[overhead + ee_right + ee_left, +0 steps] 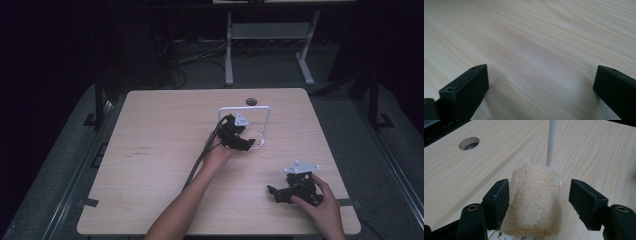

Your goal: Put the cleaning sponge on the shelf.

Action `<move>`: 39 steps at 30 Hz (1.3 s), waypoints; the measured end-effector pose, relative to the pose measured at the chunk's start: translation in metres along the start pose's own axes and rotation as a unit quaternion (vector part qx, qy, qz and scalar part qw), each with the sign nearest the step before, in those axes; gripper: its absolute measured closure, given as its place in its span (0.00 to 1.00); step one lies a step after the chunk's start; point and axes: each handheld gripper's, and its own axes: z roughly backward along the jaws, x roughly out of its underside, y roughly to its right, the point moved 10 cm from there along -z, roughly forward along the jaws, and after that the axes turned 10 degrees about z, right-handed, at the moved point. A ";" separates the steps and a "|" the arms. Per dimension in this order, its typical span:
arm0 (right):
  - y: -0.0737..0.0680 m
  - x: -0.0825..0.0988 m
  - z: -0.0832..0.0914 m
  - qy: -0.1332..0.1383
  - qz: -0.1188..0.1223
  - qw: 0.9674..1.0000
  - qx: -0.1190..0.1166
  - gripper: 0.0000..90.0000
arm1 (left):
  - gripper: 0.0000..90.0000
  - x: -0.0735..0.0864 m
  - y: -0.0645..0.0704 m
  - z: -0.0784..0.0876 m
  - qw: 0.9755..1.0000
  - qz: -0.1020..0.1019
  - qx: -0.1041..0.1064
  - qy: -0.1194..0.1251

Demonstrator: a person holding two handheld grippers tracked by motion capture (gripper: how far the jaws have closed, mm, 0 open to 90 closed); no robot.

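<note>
The left tool [539, 202], jaws spread, straddles a loofah roll [534, 200] beside a white frame [264, 120]. Closing seems next. The right tool [541, 90] rests spread on the counter [536, 37].

- High view is dim; the floor and room beyond the table [150, 150] sink into near black.
- Both gripper views are brighter, evenly lit, with soft shadows under the jaws.
- The sponge [534, 197] is sharp; the far wood blurs slightly.
</note>
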 end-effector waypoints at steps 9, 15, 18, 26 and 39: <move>0.000 0.000 0.000 -0.002 -0.001 1.000 0.000 0.00 | 0.57 -0.001 0.005 0.017 1.000 -0.007 0.007 0.017; 0.000 0.000 0.000 -0.002 0.000 1.000 0.001 0.00 | 0.76 0.004 0.014 0.024 0.999 -0.010 0.033 0.010; 0.000 0.000 0.000 -0.002 0.000 1.000 0.001 0.00 | 0.89 0.008 0.018 0.026 0.999 -0.006 0.052 0.000; 0.000 0.000 0.000 -0.002 -0.001 1.000 0.001 0.00 | 1.00 0.026 0.031 0.023 0.995 0.001 0.095 -0.044; 0.000 0.000 0.000 -0.002 -0.001 1.000 0.000 0.00 | 1.00 0.047 0.038 0.008 0.992 0.011 0.103 -0.074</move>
